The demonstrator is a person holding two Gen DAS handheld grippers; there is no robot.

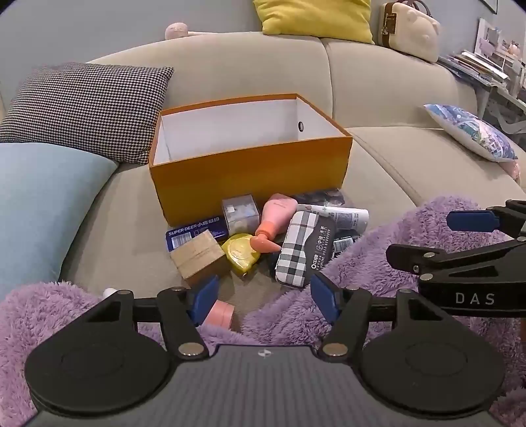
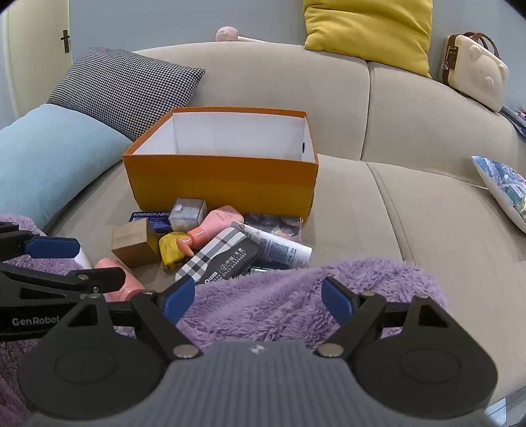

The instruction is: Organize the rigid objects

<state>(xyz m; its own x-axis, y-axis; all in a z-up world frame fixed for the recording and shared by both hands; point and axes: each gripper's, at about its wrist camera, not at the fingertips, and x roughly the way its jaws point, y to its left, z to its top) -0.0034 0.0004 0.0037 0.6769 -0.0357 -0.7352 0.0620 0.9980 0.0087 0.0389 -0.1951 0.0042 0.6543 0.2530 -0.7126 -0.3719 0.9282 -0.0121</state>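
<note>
Lying in a loose pile on a beige sofa (image 1: 378, 72), just in front of an open orange box (image 1: 250, 164), are the small hard items to be sorted: a wooden block (image 1: 197, 256), a clear plastic cube (image 1: 239, 212), a pink pump bottle (image 1: 274, 216), a yellow tape measure (image 1: 241, 253), a plaid case (image 1: 304, 246), a white tube (image 1: 342, 215) and a flat blue carton (image 1: 194, 231) printed "SUPER DEER". The box interior is white; its floor cannot be seen from either camera.

The left gripper (image 1: 264, 297) hangs just short of the pile, angled downward, its blue pads spread apart with nothing between them. The wooden block sits just beyond its left pad and the plaid case just beyond its right pad. A pink cylinder (image 1: 222, 313) lies near the left pad, partly hidden behind it.

The right gripper (image 2: 258, 300) is beside the left one, also spread wide and holding nothing, hovering above a fluffy purple blanket (image 2: 296, 295). The blanket covers the near edge of the pile, so some items under the case are hard to make out.

Around the box rest a houndstooth cushion (image 1: 88, 105), a pale blue cushion (image 1: 42, 203), a yellow cushion (image 1: 315, 16) and a cream case (image 1: 411, 29), cut off at the top.
</note>
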